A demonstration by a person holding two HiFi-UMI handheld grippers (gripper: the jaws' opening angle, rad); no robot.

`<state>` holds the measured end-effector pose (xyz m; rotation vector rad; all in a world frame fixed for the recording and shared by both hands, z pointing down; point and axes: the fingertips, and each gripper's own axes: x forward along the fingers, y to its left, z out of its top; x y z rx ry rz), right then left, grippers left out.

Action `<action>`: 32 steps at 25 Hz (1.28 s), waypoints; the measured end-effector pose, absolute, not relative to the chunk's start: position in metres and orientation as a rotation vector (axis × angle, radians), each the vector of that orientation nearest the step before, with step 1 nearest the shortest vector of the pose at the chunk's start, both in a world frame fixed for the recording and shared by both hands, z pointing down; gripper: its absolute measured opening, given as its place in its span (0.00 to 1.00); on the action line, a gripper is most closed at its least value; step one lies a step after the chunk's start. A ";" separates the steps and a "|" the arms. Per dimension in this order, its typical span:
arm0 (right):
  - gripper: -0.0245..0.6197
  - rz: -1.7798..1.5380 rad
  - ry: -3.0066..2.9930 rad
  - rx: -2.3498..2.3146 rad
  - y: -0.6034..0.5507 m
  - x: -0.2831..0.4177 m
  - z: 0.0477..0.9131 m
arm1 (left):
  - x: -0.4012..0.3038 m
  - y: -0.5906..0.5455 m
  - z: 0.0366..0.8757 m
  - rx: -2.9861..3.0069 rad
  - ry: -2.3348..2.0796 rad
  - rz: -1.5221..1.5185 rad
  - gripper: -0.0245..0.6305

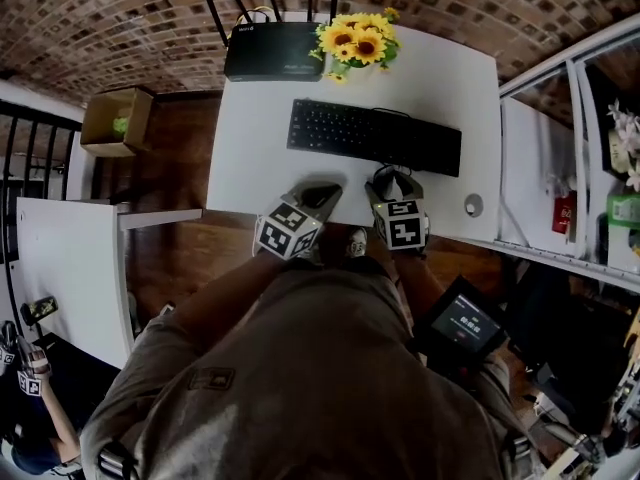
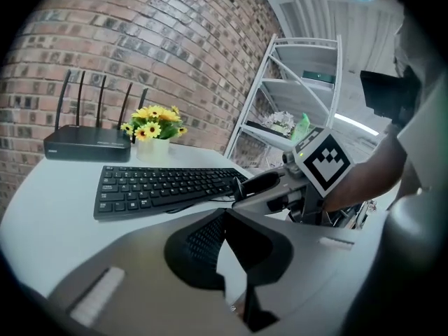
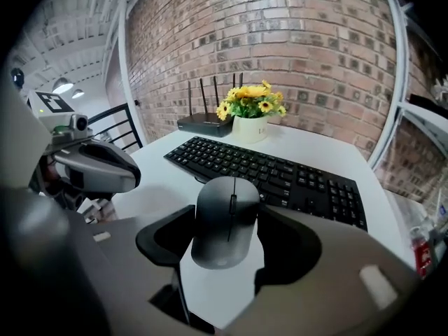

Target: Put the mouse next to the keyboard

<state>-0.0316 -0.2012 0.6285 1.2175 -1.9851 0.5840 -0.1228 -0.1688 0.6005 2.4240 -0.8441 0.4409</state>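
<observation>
1. The desk (image 1: 250, 168) is white, and both your grippers sit at its near edge. Anything that slips there could go over onto the floor.
2. The keyboard (image 1: 374, 136) lies across the middle, its right end towards the desk's right edge. If you push forward too far you will shove it out of line.
3. The router (image 1: 272, 50) at the far left corner and the sunflower pot (image 1: 358, 40) on the far edge are well clear and probably in no danger.
4. Your left gripper (image 2: 222, 247) is partly open with nothing between its jaws. It hovers just beside the right one, so a sideways sweep could knock them together.
5. Your right gripper (image 3: 227, 240) has its jaws closed against the sides of the mouse.
6. The mouse (image 3: 225, 212) is in that grip, low over the near edge and just in front of the keyboard. Its shell is smooth and rounded, so a light squeeze may let it squirt out.
7. The keyboard's cable (image 3: 201, 178) loops out just ahead of the mouse, and setting down on it would leave the mouse tilted.
</observation>
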 end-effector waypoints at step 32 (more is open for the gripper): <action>0.46 0.611 -1.872 1.710 -0.229 0.190 0.577 | 0.020 -0.209 0.566 2.586 -0.599 0.426 0.04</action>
